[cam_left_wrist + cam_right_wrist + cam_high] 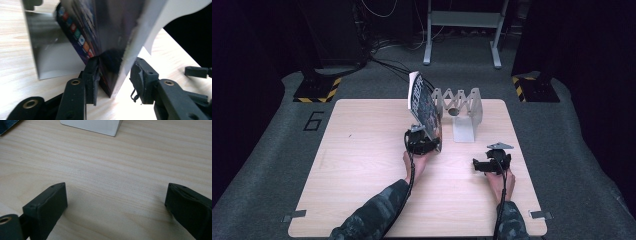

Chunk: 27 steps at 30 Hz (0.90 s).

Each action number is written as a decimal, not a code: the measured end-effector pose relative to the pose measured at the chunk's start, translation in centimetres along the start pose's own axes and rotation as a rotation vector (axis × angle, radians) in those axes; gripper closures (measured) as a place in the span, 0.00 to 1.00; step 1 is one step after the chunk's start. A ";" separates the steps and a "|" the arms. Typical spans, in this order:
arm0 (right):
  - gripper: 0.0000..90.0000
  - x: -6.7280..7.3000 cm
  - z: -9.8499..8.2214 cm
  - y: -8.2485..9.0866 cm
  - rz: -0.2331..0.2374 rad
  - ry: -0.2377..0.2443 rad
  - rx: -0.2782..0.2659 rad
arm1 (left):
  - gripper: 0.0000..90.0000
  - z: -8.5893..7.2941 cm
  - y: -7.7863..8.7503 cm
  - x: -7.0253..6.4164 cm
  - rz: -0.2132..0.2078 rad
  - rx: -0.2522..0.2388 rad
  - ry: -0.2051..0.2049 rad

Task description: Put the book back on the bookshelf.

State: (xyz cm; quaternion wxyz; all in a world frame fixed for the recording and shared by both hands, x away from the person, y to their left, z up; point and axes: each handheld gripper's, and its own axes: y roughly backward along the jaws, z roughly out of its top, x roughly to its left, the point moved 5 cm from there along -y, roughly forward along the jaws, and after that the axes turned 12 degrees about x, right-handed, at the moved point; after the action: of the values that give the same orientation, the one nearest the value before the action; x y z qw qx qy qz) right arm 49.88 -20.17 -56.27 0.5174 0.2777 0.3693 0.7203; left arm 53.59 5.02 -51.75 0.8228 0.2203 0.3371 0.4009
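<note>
A dark-covered book [424, 107] stands tilted on the wooden table [362, 165], with its top leaning to the left and away from a zigzag metal stand [462, 105]. My left gripper [424, 145] is at the book's lower near corner. In the left gripper view the book [110, 37] sits between the jaws of this gripper [115, 72]. The left pad [93, 72] touches the cover, and the right pad [140, 77] stands off the pages with a gap, so the gripper is open. My right gripper [479, 165] rests on the table to the right, open [116, 195] and empty.
The stand's white base [463, 131] sits just right of the book, and its near corner [95, 125] lies ahead of my right gripper. The stand's silver plate [50, 50] rises behind the book. Bare wood lies to the left and in front.
</note>
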 end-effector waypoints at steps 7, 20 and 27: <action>0.04 0.0 0.0 0.0 0.001 0.001 0.000 | 0.45 -0.2 0.6 0.1 -0.005 0.010 -0.020; 0.04 0.0 0.0 0.0 0.002 -0.004 0.001 | 0.25 1.7 6.0 1.5 0.076 -0.089 -0.102; 0.05 0.0 0.0 0.0 0.002 -0.001 0.000 | 0.17 1.7 8.9 2.2 0.113 -0.096 -0.170</action>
State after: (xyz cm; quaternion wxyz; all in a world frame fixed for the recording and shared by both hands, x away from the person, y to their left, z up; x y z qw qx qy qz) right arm 49.87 -20.14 -56.26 0.5169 0.2783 0.3689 0.7207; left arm 51.26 11.81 -45.75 0.8343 0.2324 0.2334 0.4421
